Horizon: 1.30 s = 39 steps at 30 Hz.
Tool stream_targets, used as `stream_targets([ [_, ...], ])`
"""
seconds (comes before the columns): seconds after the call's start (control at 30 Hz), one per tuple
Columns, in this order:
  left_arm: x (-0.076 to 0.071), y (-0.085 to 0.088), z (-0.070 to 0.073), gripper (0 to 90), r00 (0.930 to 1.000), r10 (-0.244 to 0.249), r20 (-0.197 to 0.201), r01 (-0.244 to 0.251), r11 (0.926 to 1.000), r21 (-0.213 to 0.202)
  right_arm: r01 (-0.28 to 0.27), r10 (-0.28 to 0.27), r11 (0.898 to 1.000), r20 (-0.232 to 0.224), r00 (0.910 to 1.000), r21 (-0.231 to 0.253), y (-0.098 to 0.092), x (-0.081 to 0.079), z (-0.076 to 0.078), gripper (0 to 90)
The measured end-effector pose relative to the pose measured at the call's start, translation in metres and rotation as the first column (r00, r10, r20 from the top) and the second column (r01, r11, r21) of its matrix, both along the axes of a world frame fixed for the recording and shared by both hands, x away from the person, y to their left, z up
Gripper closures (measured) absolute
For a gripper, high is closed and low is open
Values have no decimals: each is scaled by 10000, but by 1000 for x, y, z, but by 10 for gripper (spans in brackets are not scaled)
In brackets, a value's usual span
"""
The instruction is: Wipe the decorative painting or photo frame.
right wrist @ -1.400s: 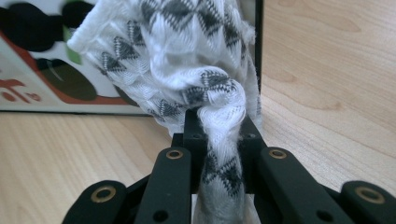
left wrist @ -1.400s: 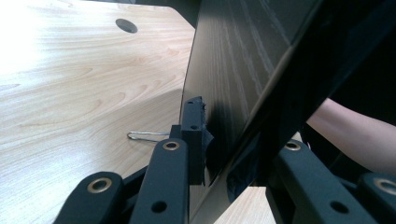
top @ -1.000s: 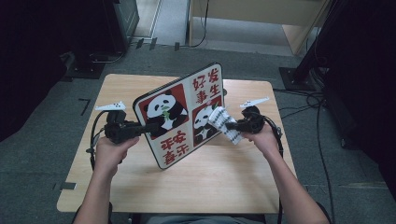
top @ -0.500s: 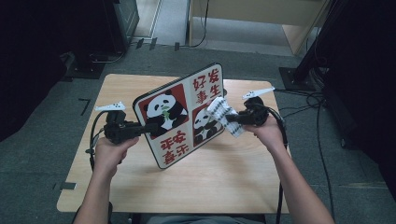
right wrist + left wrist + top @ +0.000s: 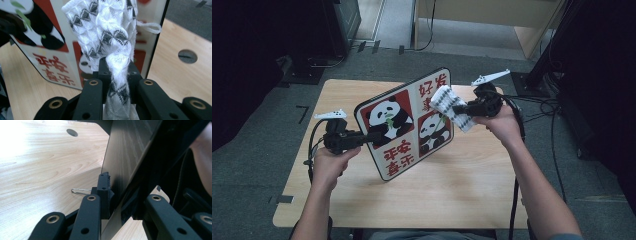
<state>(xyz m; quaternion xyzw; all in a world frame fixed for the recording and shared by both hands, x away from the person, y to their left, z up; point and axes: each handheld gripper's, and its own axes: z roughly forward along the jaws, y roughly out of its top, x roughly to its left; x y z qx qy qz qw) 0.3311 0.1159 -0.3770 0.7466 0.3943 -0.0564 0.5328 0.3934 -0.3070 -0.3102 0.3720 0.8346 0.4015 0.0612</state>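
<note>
Cloth lifted to the panda board's top corner.
Left gripper (image 5: 371, 137) clamps the square red-and-white panda board (image 5: 404, 125) above the wooden worktop (image 5: 452, 190); right gripper (image 5: 455, 108), raised since before, pinches the white grey-patterned cloth (image 5: 451, 106).

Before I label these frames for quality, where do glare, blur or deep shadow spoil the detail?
Left gripper view: glare washes out the table at upper left, and the board's far side is lost in black shadow. Right gripper view: the cloth is sharp, the panda print at left blurred. High view: evenly lit table, dark surroundings, soft detail.
</note>
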Motion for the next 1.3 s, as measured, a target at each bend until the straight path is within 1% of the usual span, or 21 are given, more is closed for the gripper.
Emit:
stream_targets([
  [0.1, 1, 1, -1, 747, 9998, -117, -143, 116, 9999, -86, -43, 42, 10000, 191, 9998, 32, 4, 2, 16, 812],
  [0.2, 1, 1, 0, 750, 9999, -141, -70, 141, 9999, -26, -123, 124, 9999, 394, 9991, -34, 10, 3, 34, 812],
  [0.27, 0, 1, 0, 753, 9999, -106, -4, 106, 9999, 25, -162, 166, 9998, 508, 9986, -84, 13, 5, 42, 812],
  [0.5, 0, 1, 0, 753, 9999, -155, 7, 155, 9999, 11, -282, 298, 9994, 906, 9954, -195, 33, 13, 79, 812],
  [0.63, 1, 1, -1, 751, 9999, -139, -58, 138, 9999, -100, -290, 320, 9992, 1106, 9933, -288, 46, 20, 94, 811],
  [0.7, 1, 1, -1, 751, 9999, -142, -44, 142, 9999, -99, -247, 280, 9992, 1113, 9934, -307, 53, 25, 99, 811],
  [0.83, 1, 1, -1, 751, 9998, -180, -72, 179, 9997, -148, -214, 249, 9993, 1213, 9923, -302, 66, 35, 107, 811],
  [0.97, 2, 2, -1, 750, 9997, -211, -77, 209, 9996, -170, -233, 254, 9996, 1215, 9923, -186, 78, 42, 109, 811],
  [1.07, 2, 2, -2, 750, 9998, -216, -44, 215, 9996, -170, -195, 224, 9995, 1225, 9922, -242, 87, 47, 105, 810],
  [1.17, 2, 3, -2, 750, 9996, -259, -60, 257, 9994, -221, -151, 199, 9987, 994, 9948, -494, 94, 52, 96, 811],
  [1.27, 3, 3, -3, 749, 9996, -290, -75, 288, 9993, -250, -183, 242, 9976, 889, 9957, -663, 96, 53, 89, 812],
  [1.3, 3, 4, -3, 749, 9995, -301, -78, 299, 9992, -268, -186, 240, 9981, 932, 9954, -590, 96, 52, 87, 813],
])
